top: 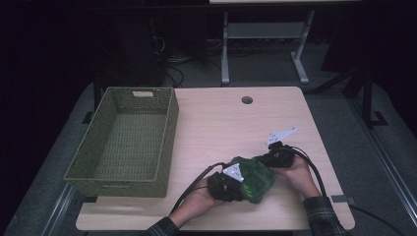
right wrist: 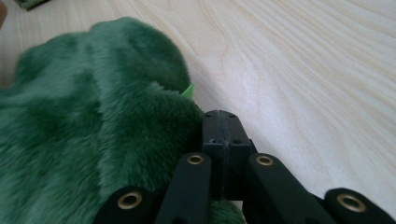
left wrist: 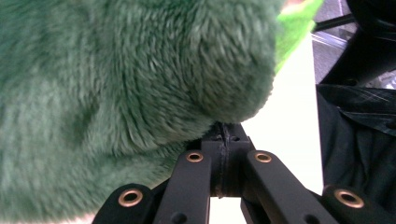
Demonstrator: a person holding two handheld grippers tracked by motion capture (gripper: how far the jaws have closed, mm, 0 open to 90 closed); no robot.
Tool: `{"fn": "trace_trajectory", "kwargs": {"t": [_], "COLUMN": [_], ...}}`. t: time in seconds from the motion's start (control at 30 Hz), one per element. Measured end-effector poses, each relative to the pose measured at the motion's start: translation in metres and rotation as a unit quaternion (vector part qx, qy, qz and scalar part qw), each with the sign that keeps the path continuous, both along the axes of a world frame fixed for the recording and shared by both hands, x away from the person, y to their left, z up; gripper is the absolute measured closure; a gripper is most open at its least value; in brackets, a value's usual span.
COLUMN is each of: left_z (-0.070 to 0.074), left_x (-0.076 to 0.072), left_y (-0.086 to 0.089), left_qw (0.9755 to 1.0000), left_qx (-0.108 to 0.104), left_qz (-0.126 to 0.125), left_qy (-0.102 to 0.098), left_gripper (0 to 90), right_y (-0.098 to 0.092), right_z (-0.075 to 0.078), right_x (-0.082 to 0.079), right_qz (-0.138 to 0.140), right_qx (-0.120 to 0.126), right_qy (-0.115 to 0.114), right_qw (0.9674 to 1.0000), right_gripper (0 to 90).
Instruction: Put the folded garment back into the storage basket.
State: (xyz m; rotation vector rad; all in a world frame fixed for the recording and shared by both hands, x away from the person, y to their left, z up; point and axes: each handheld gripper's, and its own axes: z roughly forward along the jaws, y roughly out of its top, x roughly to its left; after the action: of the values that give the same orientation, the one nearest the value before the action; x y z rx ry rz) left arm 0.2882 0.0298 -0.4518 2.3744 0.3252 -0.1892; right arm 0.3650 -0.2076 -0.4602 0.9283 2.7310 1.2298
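At the near edge of the desk, both of the person's hands meet around a green plush toy, which lies on the wood between them, right of the basket and well apart from it. The left tool presses in from the near left; in the left gripper view its jaws stand pressed together with the fur bulging over their tips, so they push against the plush, and no pinch of fur between the pads can be made out. The right tool comes in from the far right, its jaws likewise pressed together, their tips nudged into the pile rather than spread around it.

The step in hand appears to be gathering the toy between the two closed tools. To do it well, both should squeeze evenly from opposite flanks, low against the desk, so the soft body cannot roll out sideways. A lift probably needs steady inward pressure, since fur slips easily.

Farther off at the left, the woven green basket stands open and empty, a likely destination.
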Motion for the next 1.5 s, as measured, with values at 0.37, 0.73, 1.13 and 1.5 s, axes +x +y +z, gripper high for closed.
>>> {"fn": "trace_trajectory", "kwargs": {"t": [0.37,0.73,1.13,1.5], "left_z": [0.004,0.001,0.005,0.013], "left_x": [0.029,0.056,0.060,0.055], "left_y": [0.012,0.018,0.027,0.041], "left_qw": [0.9990,0.9971,0.9963,0.9952], "left_qx": [0.002,0.011,0.015,0.023], "left_qz": [0.042,0.070,0.076,0.077], "left_qy": [-0.013,-0.029,-0.038,-0.057], "left_gripper": [89.7,89.7,80.4,53.2], "right_y": [-0.016,-0.035,-0.040,-0.053], "right_z": [0.002,0.005,0.006,0.002], "right_x": [-0.007,-0.030,-0.040,-0.054], "right_qz": [-0.024,-0.037,-0.058,-0.114], "right_qx": [-0.001,0.005,0.008,-0.003], "right_qy": [-0.006,-0.006,-0.025,-0.057], "right_qw": [0.9997,0.9993,0.9980,0.9918], "right_gripper": [90.0,90.0,79.4,38.1]}}
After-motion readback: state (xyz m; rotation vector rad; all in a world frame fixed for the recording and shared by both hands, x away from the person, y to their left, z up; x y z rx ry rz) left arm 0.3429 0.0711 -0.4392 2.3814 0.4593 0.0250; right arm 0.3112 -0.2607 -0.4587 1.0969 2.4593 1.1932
